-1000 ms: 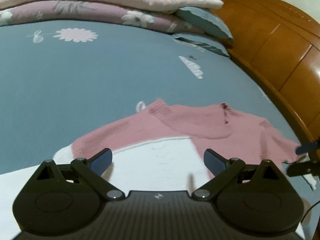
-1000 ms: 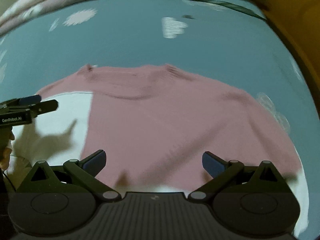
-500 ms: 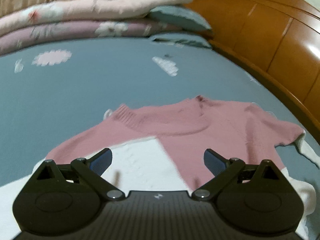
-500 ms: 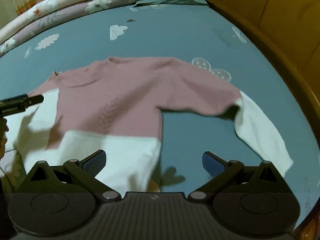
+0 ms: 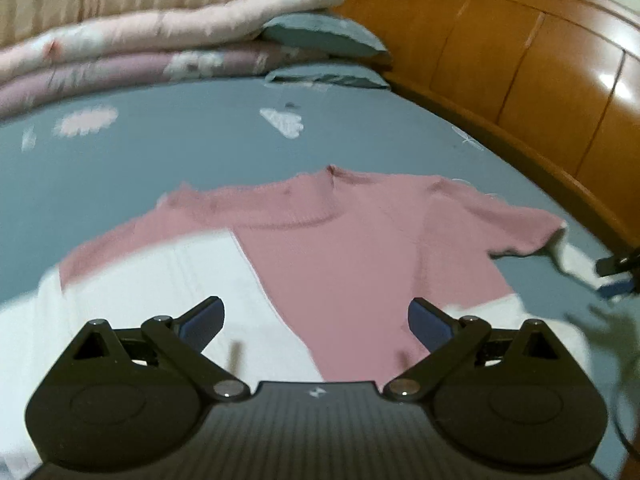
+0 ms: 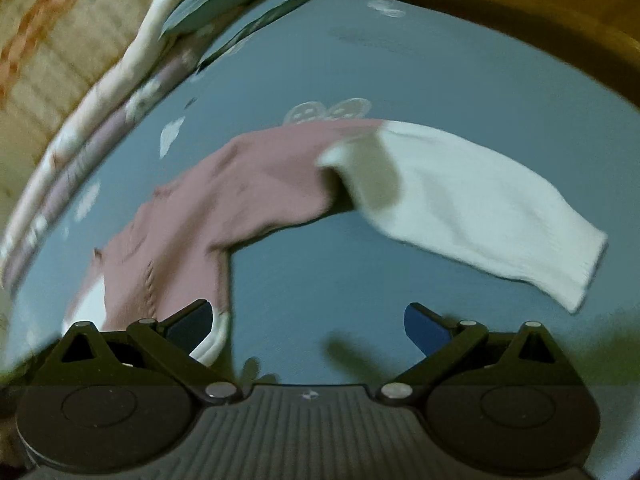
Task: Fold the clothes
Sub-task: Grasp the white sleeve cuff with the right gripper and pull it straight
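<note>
A pink and white sweater [image 5: 352, 248] lies flat on the blue bedsheet [image 5: 160, 160], neck toward the pillows. Its left part is covered by a folded-in white piece [image 5: 168, 280]. My left gripper [image 5: 316, 320] is open and empty, low over the sweater's lower body. In the right wrist view the sweater's right sleeve stretches out, pink at the shoulder [image 6: 256, 184] and white toward the cuff [image 6: 480, 208]. My right gripper [image 6: 308, 326] is open and empty above bare sheet just below that sleeve. It also shows in the left wrist view [image 5: 618, 276] at the right edge.
Folded floral quilts [image 5: 140, 52] and blue pillows [image 5: 324, 40] are stacked at the far side of the bed. A wooden headboard [image 5: 520, 72] runs along the right. The sheet [image 6: 440, 64] has cloud and flower prints.
The right gripper has swung right, off the sweater's body, and now faces the outstretched right sleeve. The left gripper has turned right, bringing more of the pink body into view.
</note>
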The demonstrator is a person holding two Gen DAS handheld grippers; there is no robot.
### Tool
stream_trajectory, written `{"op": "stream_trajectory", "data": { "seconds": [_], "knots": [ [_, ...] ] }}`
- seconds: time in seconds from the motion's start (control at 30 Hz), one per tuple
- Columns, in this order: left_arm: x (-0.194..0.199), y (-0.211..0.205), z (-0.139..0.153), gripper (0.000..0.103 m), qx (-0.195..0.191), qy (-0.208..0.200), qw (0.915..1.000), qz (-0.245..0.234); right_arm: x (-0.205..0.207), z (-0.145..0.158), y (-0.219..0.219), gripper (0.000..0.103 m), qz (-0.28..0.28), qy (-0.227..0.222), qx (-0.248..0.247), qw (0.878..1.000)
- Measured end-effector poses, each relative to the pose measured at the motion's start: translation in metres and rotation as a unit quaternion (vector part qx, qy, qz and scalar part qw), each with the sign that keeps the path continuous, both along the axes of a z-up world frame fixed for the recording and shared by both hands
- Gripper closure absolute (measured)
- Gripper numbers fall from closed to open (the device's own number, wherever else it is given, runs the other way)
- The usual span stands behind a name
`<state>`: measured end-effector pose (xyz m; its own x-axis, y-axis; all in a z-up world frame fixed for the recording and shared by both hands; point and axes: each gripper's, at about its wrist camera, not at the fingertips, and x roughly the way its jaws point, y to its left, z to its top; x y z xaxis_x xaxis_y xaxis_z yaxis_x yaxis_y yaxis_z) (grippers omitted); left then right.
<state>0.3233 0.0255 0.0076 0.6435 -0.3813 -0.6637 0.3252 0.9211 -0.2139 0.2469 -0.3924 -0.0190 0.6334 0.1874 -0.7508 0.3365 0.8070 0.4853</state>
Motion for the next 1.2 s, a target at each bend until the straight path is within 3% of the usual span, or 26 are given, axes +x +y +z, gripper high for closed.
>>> {"op": "stream_trajectory", "data": {
  "seconds": [0.1, 0.23, 0.33, 0.4, 0.5, 0.57, 0.7, 0.9, 0.97, 1.0, 1.2],
  "knots": [
    [-0.010, -0.007, 0.010, 0.005, -0.011, 0.019, 0.9992, 0.034, -0.017, -0.019, -0.035, 0.000, -0.038, -0.007, 0.058, 0.998],
    [-0.016, -0.028, 0.030, 0.005, -0.002, 0.016, 0.9980, 0.061, -0.037, -0.028, -0.070, 0.000, -0.076, -0.024, 0.082, 0.993],
    [-0.014, -0.046, 0.042, 0.005, -0.005, 0.001, 0.9990, 0.044, -0.050, -0.016, -0.091, 0.000, -0.089, -0.053, 0.068, 0.992],
    [-0.011, -0.060, 0.049, 0.005, 0.000, -0.006, 0.9995, 0.031, -0.059, -0.004, -0.102, 0.000, -0.098, -0.088, 0.036, 0.991],
    [-0.007, -0.078, 0.056, 0.005, 0.003, -0.011, 0.9997, 0.019, -0.060, 0.007, -0.116, 0.001, -0.107, -0.100, -0.032, 0.989],
    [-0.006, -0.088, 0.057, 0.005, -0.002, -0.012, 0.9999, 0.011, -0.053, 0.008, -0.123, 0.006, -0.097, -0.095, -0.064, 0.989],
    [-0.007, -0.103, 0.052, 0.005, 0.014, -0.001, 0.9999, -0.002, -0.027, -0.013, -0.124, 0.041, -0.046, -0.043, -0.125, 0.990],
    [-0.009, -0.110, 0.049, 0.005, 0.028, 0.007, 0.9996, -0.003, -0.007, -0.025, -0.107, 0.044, 0.010, -0.020, -0.176, 0.984],
    [-0.007, -0.110, 0.048, 0.005, 0.030, 0.010, 0.9995, 0.000, -0.001, -0.024, -0.100, 0.068, 0.027, -0.012, -0.195, 0.980],
    [-0.007, -0.110, 0.048, 0.005, 0.030, 0.010, 0.9995, 0.002, 0.003, -0.023, -0.098, 0.093, 0.040, -0.006, -0.200, 0.979],
    [-0.007, -0.114, 0.049, 0.005, 0.036, 0.008, 0.9993, 0.002, 0.022, 0.001, -0.102, 0.092, 0.087, -0.006, -0.270, 0.959]
  ]
}}
